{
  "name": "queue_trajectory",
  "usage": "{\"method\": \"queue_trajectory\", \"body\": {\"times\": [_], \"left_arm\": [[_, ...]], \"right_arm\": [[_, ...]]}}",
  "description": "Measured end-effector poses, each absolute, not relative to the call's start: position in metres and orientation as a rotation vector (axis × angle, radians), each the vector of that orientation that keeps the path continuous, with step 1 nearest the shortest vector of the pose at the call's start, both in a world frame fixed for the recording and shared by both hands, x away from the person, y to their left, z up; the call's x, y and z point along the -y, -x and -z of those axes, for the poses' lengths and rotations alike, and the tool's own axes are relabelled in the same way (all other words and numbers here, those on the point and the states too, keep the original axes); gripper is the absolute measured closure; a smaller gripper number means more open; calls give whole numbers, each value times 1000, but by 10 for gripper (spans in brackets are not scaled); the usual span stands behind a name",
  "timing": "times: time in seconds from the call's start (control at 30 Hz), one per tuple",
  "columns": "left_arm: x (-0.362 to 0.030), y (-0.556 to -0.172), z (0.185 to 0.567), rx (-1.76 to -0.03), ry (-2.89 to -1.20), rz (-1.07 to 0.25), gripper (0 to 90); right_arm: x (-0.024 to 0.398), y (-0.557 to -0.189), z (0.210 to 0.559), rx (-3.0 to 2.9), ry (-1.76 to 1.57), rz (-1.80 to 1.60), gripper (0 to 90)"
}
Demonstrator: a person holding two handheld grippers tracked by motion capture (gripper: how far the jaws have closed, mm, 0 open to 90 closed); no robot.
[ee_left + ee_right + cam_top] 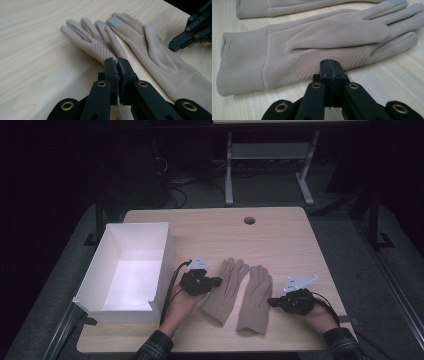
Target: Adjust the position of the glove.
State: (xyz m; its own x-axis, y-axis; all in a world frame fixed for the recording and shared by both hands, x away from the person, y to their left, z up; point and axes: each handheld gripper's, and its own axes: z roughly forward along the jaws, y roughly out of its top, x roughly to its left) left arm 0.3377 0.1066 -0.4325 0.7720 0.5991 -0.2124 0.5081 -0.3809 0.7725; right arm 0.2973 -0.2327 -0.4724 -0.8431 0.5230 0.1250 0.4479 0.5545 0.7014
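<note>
1. Two beige fabric gloves, the left glove (226,290) and the right glove (256,299), lie flat side by side mid-table; likely light, soft and floppy
2. Pinching a cuff edge seems best
3. Left gripper (216,281) closed, empty, touching its glove
4. Right gripper (270,301) closed, empty, just beside its glove
5. White box (95,270) stands left

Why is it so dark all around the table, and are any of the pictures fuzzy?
High view: the room behind is nearly black, the table is dimly lit, and the white box glows brightest. Left gripper view: bright and sharp on the gloves, with the near jaws slightly soft. Right gripper view: evenly lit, with soft shadows under the glove.
</note>
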Motion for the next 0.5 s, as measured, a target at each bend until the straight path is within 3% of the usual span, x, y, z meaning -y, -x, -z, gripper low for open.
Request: {"method": "queue_trajectory", "body": {"times": [0.5], "left_arm": [[-89, -337, 421, -724, -2069, -87, 871]], "right_arm": [[227, -299, 473, -2689, -828, -1184, 897]]}}
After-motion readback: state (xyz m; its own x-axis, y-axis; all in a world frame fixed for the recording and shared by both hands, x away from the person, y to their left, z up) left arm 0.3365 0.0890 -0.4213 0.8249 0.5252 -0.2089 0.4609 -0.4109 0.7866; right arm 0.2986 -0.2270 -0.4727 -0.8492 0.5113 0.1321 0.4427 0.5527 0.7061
